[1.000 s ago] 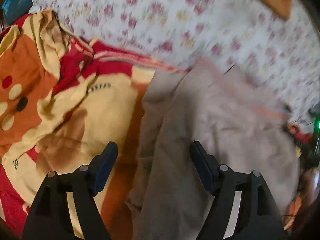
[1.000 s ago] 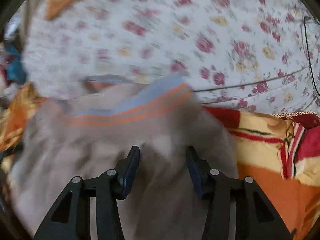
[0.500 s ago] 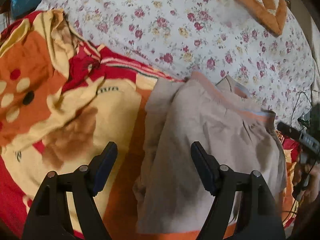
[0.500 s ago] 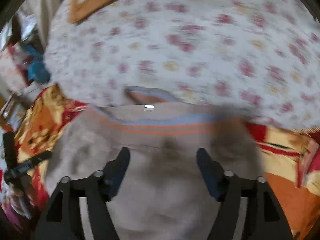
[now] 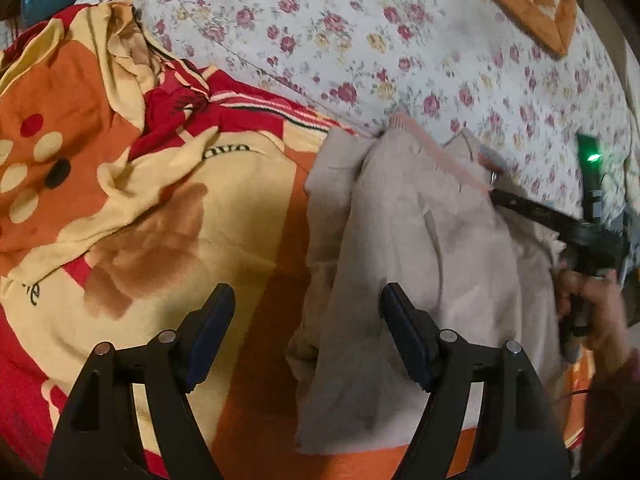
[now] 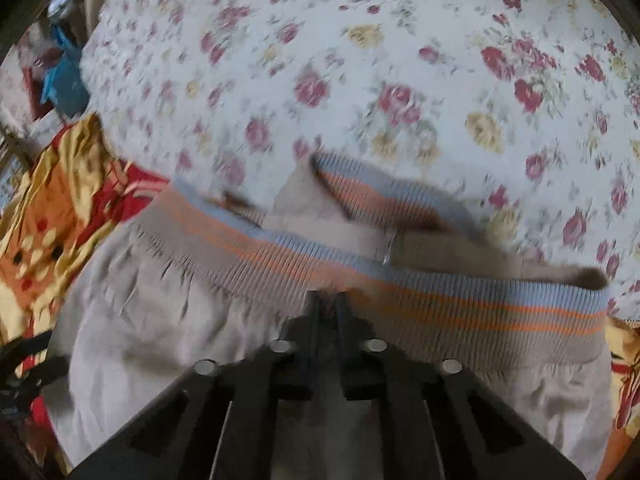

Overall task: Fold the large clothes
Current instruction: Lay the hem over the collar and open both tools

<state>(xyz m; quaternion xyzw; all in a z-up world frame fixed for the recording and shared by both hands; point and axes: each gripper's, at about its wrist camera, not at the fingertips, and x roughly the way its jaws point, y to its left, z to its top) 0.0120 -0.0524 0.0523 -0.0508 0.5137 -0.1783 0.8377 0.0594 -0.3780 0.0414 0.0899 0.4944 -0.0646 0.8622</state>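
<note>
A: Looking along the left hand-held gripper [image 5: 306,334], what do you see?

B: Its two fingers are spread wide and hold nothing. Just ahead of them, a little to the right, lies the beige garment [image 5: 412,240], bunched in loose folds on the orange and yellow blanket [image 5: 192,216]. The right finger hangs over the cloth; I can't tell whether it touches.

A: And beyond the garment?

B: The flowered bedsheet [image 5: 360,40] covers the bed past it. To the left of the fingers the blanket is rumpled, with red patches and pale dots.

A: Where is the right hand-held gripper [image 6: 325,300]?

B: Clenched on the garment's ribbed waistband [image 6: 460,300], the one with blue and orange stripes. The fingers are pinched together with the band's lower edge between them. The band runs across in front of the fingers from left to right. In the left view that gripper shows at the garment's far right edge, a green light above it and the person's hand [image 5: 592,304] around the handle.
</note>
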